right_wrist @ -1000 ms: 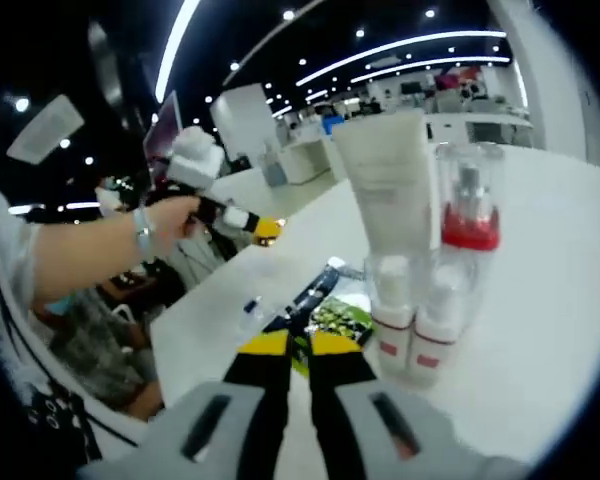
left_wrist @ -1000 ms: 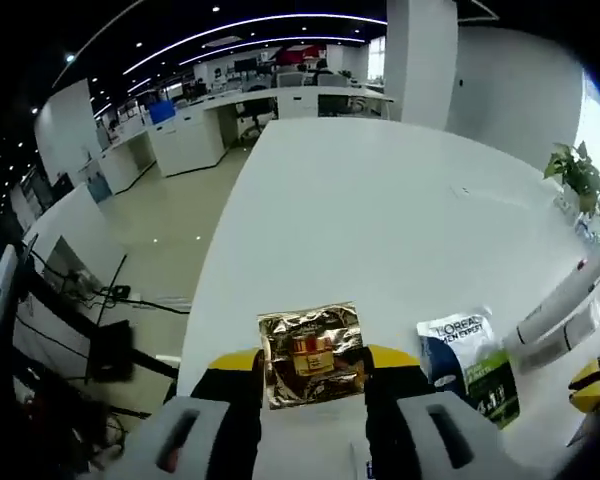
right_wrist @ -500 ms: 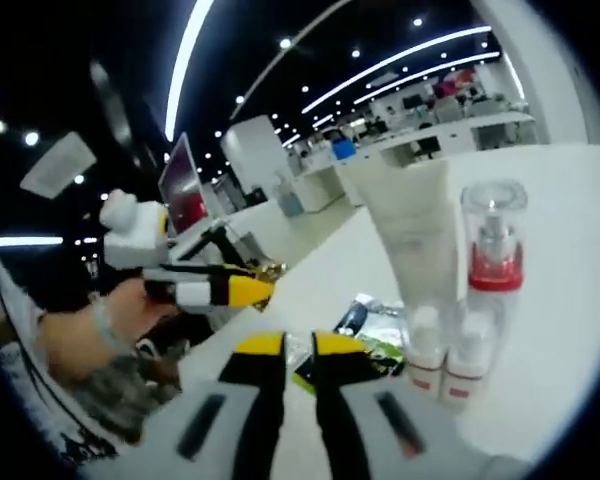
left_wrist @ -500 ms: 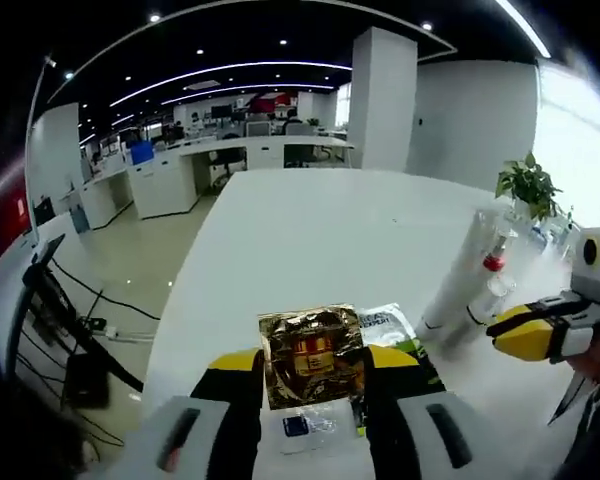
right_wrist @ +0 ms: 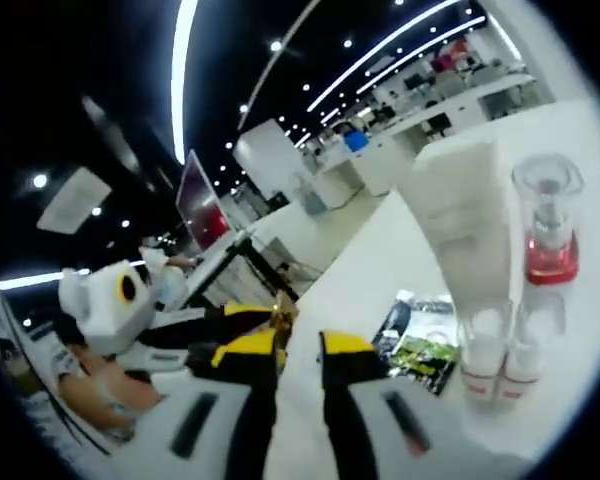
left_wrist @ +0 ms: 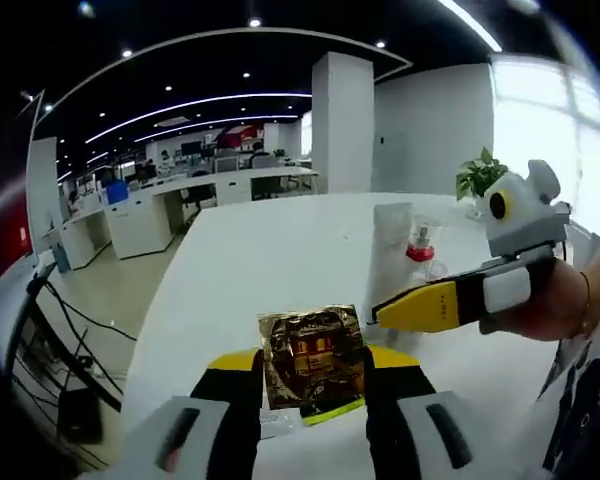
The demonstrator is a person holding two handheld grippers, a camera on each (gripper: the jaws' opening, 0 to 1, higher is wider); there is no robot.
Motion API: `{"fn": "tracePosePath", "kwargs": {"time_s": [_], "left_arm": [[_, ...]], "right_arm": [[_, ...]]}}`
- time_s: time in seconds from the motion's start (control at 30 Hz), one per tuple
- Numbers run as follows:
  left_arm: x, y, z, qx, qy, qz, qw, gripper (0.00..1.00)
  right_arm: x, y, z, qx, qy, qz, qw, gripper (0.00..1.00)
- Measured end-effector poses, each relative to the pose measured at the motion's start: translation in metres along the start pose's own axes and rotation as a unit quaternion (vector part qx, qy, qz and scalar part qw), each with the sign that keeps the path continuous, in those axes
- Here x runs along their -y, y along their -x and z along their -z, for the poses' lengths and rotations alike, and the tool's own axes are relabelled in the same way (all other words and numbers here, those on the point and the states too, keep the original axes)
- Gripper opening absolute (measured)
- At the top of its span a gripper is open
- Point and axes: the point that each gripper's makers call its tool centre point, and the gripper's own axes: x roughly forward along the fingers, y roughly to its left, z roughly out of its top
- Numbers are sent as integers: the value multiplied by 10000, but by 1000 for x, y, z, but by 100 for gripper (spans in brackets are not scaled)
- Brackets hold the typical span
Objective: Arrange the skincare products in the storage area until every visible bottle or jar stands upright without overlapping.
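My left gripper (left_wrist: 313, 362) is shut on a gold foil sachet (left_wrist: 312, 352), held above the white table (left_wrist: 280, 250). The right gripper (left_wrist: 382, 313) comes in from the right, its yellow tip just beside the sachet's right edge. In the right gripper view, my right gripper (right_wrist: 298, 348) shows a narrow gap between its jaws with nothing in it. The left gripper (right_wrist: 242, 318) and its sachet (right_wrist: 283, 310) sit just beyond. A white tube (right_wrist: 465, 215), a clear pump bottle with a red base (right_wrist: 548, 225) and two small clear bottles (right_wrist: 503, 352) stand upright together.
A green and black packet (right_wrist: 420, 345) lies flat beside the small bottles; its green edge (left_wrist: 332, 410) peeks out under the sachet. The tube (left_wrist: 392, 232) and pump bottle (left_wrist: 421, 245) stand mid-table. A potted plant (left_wrist: 483, 175) is at the far right. Office desks lie beyond.
The right gripper has closed in on the left gripper and now sits beside the sachet. Its jaws look slightly wider apart. The left gripper still holds the sachet; both views have swung.
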Motion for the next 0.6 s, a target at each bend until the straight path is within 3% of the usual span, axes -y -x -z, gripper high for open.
{"fn": "tracePosePath", "kwargs": {"time_s": [0.2, 0.3, 0.4, 0.6], "left_arm": [[12, 1, -1, 146, -89, 184, 9997, 41], [15, 2, 0, 155, -155, 216, 9995, 40], [16, 3, 2, 150, -207, 226, 9994, 34], [14, 4, 10, 118, -97, 367, 9992, 38]], "right_arm": [[0, -4, 6, -96, -221, -43, 9997, 13], [-5, -5, 7, -153, -334, -141, 9992, 2], [-3, -5, 10, -170, -76, -62, 9998, 0], [0, 1, 10, -192, -108, -58, 9997, 0]]}}
